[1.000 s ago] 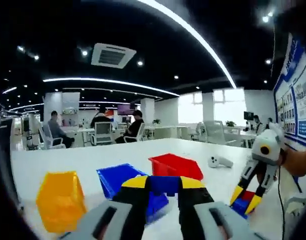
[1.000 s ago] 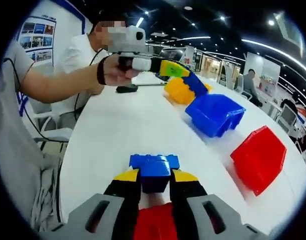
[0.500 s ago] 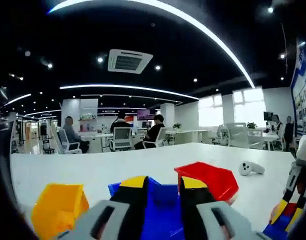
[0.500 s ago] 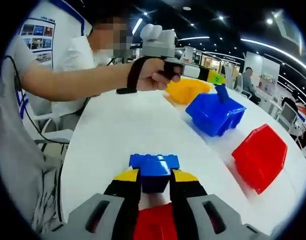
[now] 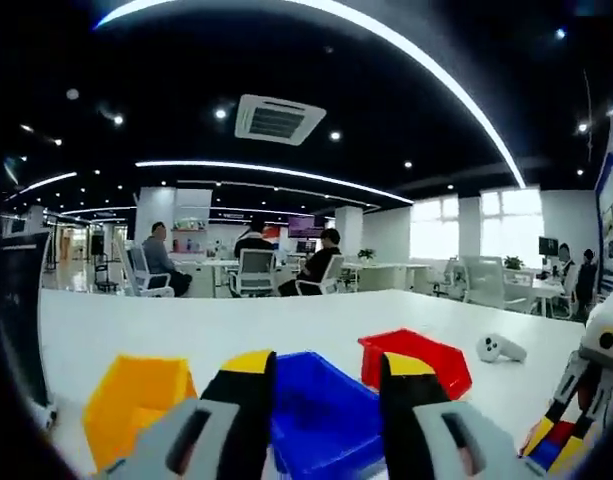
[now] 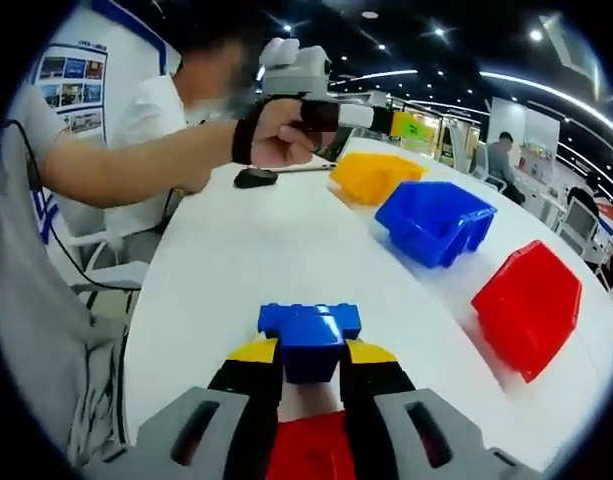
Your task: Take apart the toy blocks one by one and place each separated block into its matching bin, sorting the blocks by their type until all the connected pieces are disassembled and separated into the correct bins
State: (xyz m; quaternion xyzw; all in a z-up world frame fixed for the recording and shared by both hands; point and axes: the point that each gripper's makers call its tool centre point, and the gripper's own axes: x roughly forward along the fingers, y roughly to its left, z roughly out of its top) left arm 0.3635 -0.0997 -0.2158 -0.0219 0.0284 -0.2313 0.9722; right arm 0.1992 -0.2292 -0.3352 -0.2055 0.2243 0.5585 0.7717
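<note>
Left gripper [image 5: 324, 375], jaws apart and empty, hangs above the blue bin [image 5: 321, 425]. Right gripper [image 6: 308, 362] clamps the blue block [image 6: 309, 335] atop the red block [image 6: 308, 448]. Judged next: regrasp and separate these 2.

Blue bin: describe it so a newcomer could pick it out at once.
On the white table three open plastic bins stand in a row. The blue bin is the middle one, between the yellow bin and the red bin; its colour alone sets it apart.
</note>
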